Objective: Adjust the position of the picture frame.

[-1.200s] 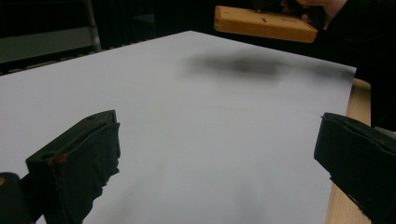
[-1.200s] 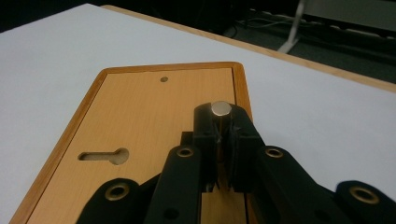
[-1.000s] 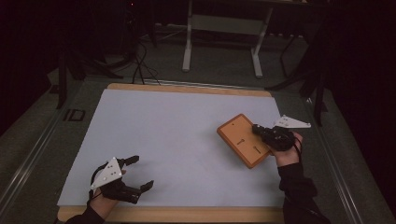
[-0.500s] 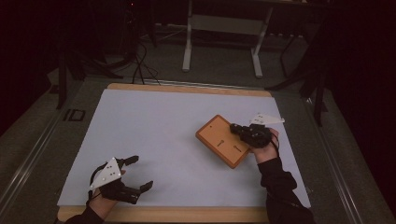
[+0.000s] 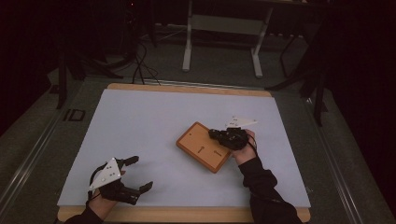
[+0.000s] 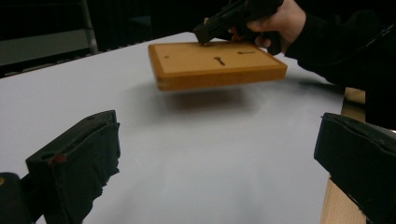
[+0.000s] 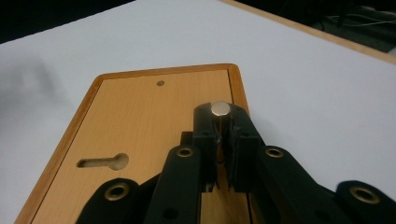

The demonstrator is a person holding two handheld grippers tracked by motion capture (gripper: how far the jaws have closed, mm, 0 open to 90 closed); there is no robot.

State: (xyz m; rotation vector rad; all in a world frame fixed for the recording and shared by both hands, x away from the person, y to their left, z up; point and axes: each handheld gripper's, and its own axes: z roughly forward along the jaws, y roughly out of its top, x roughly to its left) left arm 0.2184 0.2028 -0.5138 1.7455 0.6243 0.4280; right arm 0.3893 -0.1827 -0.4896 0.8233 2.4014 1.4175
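A flat orange-brown wooden board [image 5: 201,147] with two keyhole slots hangs tilted just above the white mat, right of centre. My right gripper [image 5: 215,135] is at its far right corner. In the right gripper view the jaws [image 7: 223,122] are shut on a small silver-topped metal peg [image 7: 220,108] standing over the board [image 7: 140,116]. The left gripper view shows the board [image 6: 215,63] lifted, its shadow on the mat beneath, and the right gripper [image 6: 205,32] on top of it. My left gripper [image 5: 135,173] rests near the mat's front left, open with nothing in it [image 6: 219,123].
The white mat [image 5: 140,116] covers a wooden table whose bare edge [image 5: 187,214] runs along the front. Beyond the far edge stand a grey frame on legs [image 5: 219,28] and cables on the floor [image 5: 140,65].
My right gripper has carried the board leftward and a little nearer, from the right side toward the middle of the mat. The left gripper has stayed put.
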